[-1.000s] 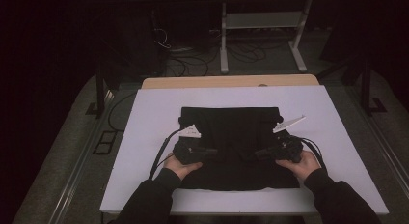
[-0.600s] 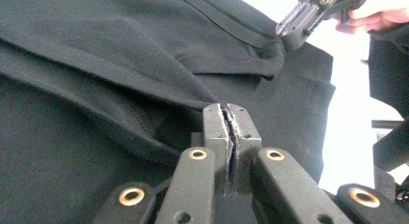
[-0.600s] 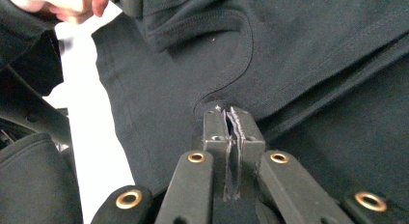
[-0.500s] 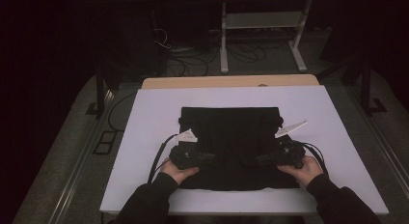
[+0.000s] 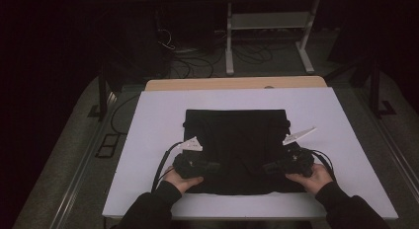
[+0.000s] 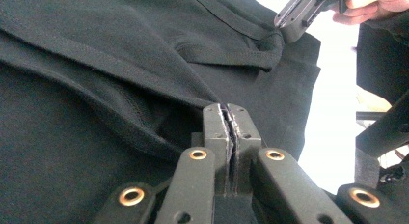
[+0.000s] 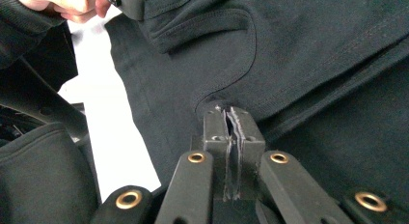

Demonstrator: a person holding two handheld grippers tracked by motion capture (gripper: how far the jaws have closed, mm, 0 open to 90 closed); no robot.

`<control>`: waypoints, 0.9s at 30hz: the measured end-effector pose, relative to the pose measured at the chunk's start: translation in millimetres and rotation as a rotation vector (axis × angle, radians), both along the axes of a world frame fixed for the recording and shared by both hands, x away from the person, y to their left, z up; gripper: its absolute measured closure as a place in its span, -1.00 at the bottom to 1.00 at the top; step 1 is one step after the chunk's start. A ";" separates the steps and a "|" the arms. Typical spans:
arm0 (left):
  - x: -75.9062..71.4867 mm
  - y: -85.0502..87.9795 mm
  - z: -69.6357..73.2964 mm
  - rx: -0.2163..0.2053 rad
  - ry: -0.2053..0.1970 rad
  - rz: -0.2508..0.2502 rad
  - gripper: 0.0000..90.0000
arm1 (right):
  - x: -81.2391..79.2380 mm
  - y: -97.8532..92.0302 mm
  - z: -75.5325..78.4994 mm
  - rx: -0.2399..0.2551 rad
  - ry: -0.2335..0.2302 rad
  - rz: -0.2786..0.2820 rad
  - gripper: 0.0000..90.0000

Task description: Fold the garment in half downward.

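A white table (image 5: 148, 140) takes up most of the high view, with a strip of wooden board (image 5: 232, 83) showing along its far edge and a white metal stand (image 5: 269, 36) on the dark floor beyond. A black garment (image 5: 236, 135) lies folded flat in the middle of the table, its near edge close to the table's near side and its far edge about halfway up the top. In the gripper views it shows stitched seams, a curved hem and a fold running across the cloth (image 6: 111, 55).

The person's dark sleeves come in from the near side. The left hand (image 5: 182, 178) holds the left gripper (image 5: 213, 166) at the garment's near left part, pointing right toward the middle. The right hand (image 5: 311, 177) holds the right gripper (image 5: 269, 167) at the near right part, pointing left. The two stand apart, with cloth between them.

In the left gripper view the jaws are pressed together, their tips right at a fold of the garment; whether any cloth is pinched cannot be told. In the right gripper view the jaws are likewise together, tips against a curved seam (image 7: 231, 84).
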State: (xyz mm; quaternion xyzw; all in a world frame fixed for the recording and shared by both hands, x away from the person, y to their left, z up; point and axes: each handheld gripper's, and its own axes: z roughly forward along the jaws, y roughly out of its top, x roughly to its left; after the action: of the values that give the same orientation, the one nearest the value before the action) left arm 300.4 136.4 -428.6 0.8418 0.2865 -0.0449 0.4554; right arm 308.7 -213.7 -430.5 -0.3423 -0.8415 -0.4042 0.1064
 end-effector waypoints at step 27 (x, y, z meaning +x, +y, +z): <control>-24.5 2.4 -3.2 0.034 0.035 -0.027 0.93 | -22.1 4.7 -3.1 -0.026 0.035 0.049 0.90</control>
State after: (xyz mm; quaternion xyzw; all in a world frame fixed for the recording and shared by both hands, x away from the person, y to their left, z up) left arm 275.9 138.9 -431.7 0.8522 0.2836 -0.0609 0.4355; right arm 286.6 -209.0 -433.6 -0.3300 -0.8528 -0.3844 0.1267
